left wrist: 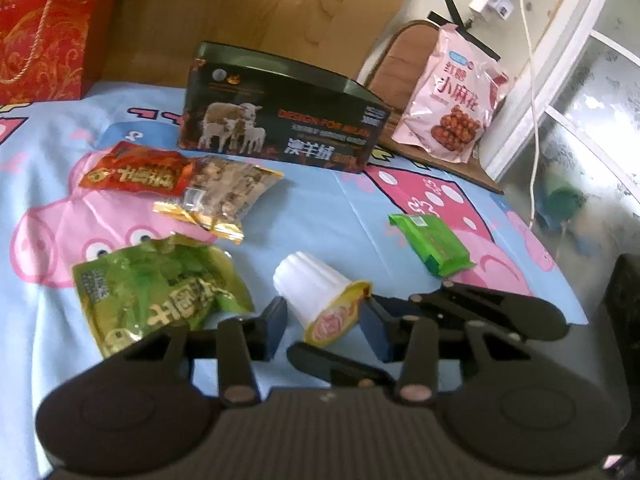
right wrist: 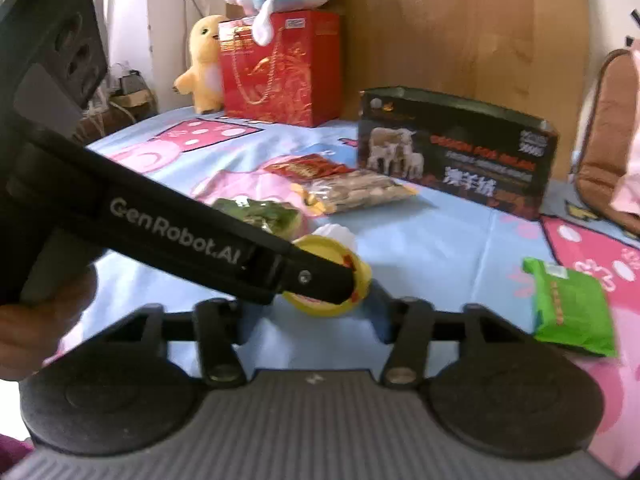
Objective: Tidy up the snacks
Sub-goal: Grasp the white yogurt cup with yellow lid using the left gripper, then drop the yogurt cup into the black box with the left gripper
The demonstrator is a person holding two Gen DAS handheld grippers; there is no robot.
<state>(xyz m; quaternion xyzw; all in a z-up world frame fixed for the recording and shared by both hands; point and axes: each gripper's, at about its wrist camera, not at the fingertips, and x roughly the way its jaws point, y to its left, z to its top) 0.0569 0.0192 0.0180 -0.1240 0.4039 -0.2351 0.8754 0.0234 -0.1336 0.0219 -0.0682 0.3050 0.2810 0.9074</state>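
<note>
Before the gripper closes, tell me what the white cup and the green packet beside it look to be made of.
White cup: looks like thin moulded plastic, matte, with fluted ribbed walls; its yellow top reads as a glossy printed foil or film seal, though I can't be sure. Green packet: shiny plastic film wrapper, judging by its crimped end seams and reflections.

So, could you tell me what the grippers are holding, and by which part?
The left gripper brackets the jelly cup near its yellow lid; contact cannot be told. The right gripper holds nothing.
</note>
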